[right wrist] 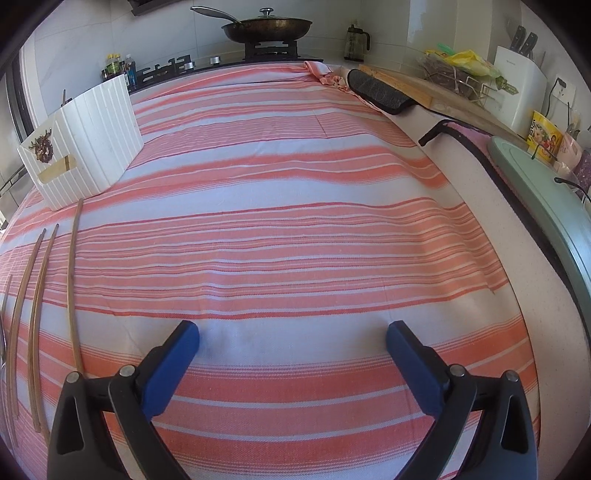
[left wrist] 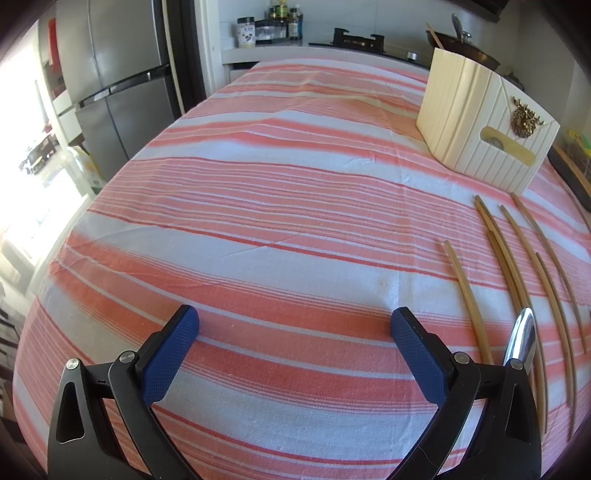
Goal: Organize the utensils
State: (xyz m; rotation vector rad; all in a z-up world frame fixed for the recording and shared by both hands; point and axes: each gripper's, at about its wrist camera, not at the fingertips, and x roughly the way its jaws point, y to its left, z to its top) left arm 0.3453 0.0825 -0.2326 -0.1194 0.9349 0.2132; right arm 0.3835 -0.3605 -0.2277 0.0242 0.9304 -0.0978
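Several wooden chopsticks [left wrist: 517, 266] lie side by side on the striped tablecloth [left wrist: 258, 206], right of my left gripper [left wrist: 293, 326]. A shiny metal utensil handle [left wrist: 522, 338] rests among them, close to the right finger. A cream ribbed holder box [left wrist: 476, 122] stands behind them. My left gripper stands open over bare cloth with nothing between its blue pads. In the right wrist view the chopsticks [right wrist: 37, 295] lie at the far left and the box [right wrist: 85, 147] stands upper left. My right gripper [right wrist: 291, 338] is wide open and holds nothing.
A fridge [left wrist: 114, 74] stands left of the table. Behind it are a stove with a lidded pan [right wrist: 267, 26] and bottles [left wrist: 280, 20]. On the right counter lie a dark mat [right wrist: 380, 92], a cutting board [right wrist: 417, 88], a green lid [right wrist: 546, 199] and a cup [right wrist: 545, 134].
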